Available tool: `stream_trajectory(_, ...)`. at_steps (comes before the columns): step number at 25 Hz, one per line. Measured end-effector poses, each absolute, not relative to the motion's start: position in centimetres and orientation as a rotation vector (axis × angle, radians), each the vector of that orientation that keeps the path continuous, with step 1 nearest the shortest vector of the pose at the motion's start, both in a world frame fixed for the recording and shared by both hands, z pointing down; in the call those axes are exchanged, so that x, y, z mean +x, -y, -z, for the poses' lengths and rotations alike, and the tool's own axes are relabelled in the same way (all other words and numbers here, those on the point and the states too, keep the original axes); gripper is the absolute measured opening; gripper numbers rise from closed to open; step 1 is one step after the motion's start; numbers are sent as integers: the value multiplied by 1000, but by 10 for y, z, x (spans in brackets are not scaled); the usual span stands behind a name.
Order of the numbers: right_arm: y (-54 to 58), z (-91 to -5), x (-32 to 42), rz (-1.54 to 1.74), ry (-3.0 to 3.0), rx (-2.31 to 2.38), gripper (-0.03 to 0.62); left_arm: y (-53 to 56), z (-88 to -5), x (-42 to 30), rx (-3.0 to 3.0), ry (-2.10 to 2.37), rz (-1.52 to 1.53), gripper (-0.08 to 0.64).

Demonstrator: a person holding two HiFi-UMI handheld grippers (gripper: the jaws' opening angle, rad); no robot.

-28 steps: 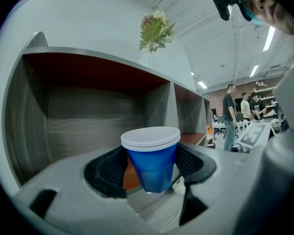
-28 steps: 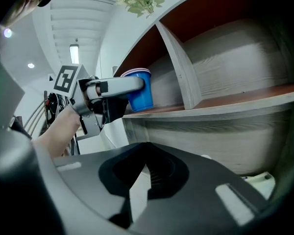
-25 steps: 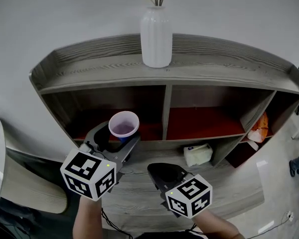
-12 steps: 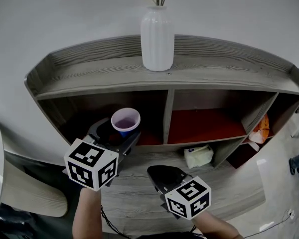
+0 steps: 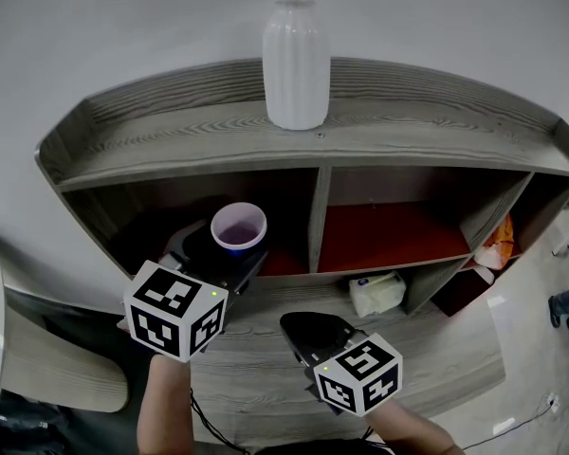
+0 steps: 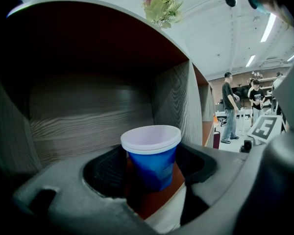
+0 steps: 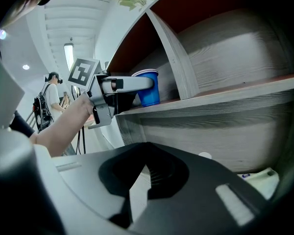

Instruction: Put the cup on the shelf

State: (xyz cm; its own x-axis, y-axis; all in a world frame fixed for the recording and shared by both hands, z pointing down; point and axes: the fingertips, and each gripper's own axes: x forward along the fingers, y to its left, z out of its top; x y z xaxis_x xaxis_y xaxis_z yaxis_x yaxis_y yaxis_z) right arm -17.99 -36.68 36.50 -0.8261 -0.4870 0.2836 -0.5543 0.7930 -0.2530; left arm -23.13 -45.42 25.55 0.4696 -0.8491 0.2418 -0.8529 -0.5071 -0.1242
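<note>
Withdrawing the left tool [image 5: 222, 252] crookedly risks one of its wide-spread, unclamped jaws clipping and toppling the white-rimmed blue paper cup [image 5: 239, 227] standing between them on the red floor of the grey wooden shelf's [image 5: 171, 133] left compartment; the right tool [image 5: 302, 328] is closed, empty.

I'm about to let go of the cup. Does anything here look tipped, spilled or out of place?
Nothing stands out. The cup stands upright on the red shelf in the left compartment, between the open left tongs, and nothing has spilled. The vase on top is upright too.
</note>
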Motion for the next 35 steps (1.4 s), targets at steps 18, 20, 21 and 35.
stream_trajectory(18, 352, -359, -161, -481, 2805, 812, 0, 422, -237, -238, 2667, 1781, -120, 365)
stream_trajectory(20, 347, -359, -158, -478, 2808, 808, 0, 413, -236, -238, 2660, 1797, -95, 365)
stream_trajectory(21, 345, -359, -156, -476, 2810, 807, 0, 408, -236, -238, 2657, 1808, -78, 365)
stream_trajectory(35, 312, -360, -132, -451, 2821, 791, 0, 336, -264, -193, 2581, 1510, 266, 170)
